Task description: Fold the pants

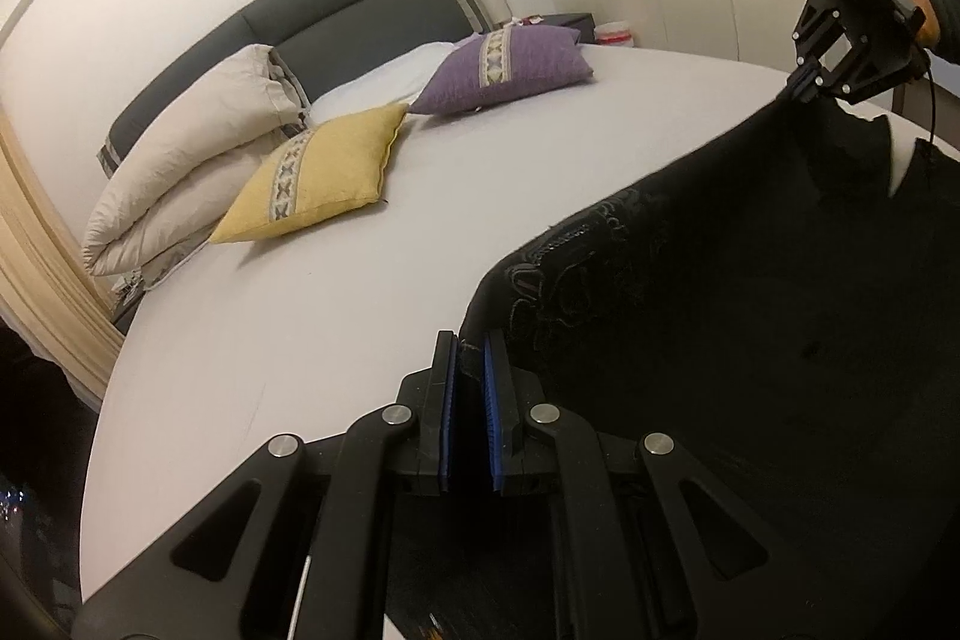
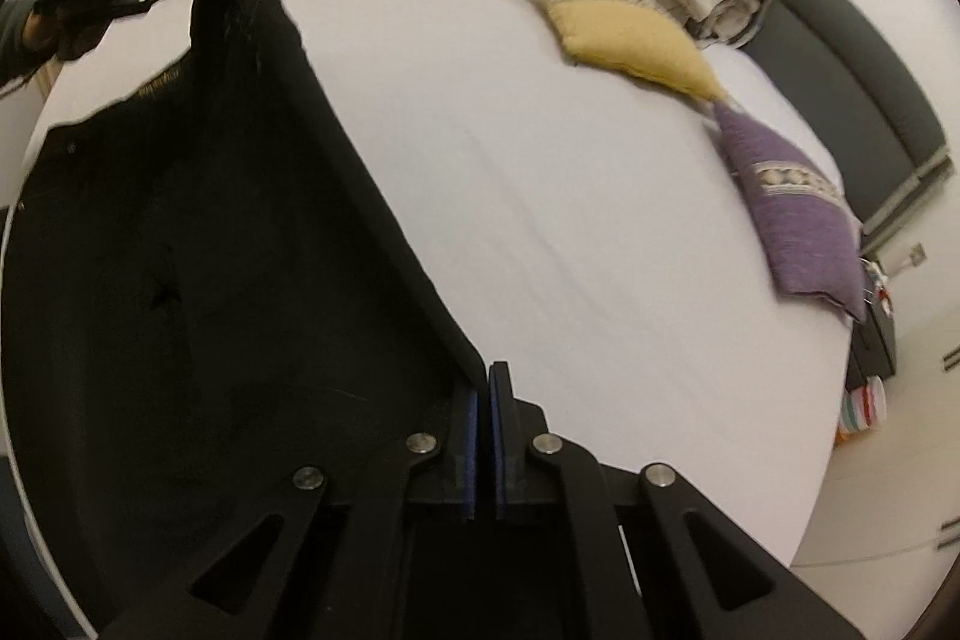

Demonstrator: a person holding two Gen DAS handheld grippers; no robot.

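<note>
Black pants (image 1: 750, 310) hang stretched above the white bed (image 1: 300, 328), left gripper (image 1: 471, 376) and right gripper (image 2: 483, 400) each pinching an edge.

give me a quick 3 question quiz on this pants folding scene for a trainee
1. True or false: both tongs are shut on the black pants.
2. Which cushion lies nearer the folded duvet: A purple, B yellow?
3. What do the pants rest on?

Key:
1. True: left tongs and right tongs each pinch an edge.
2. B, the yellow cushion; the purple cushion lies farther.
3. The bed.
</note>
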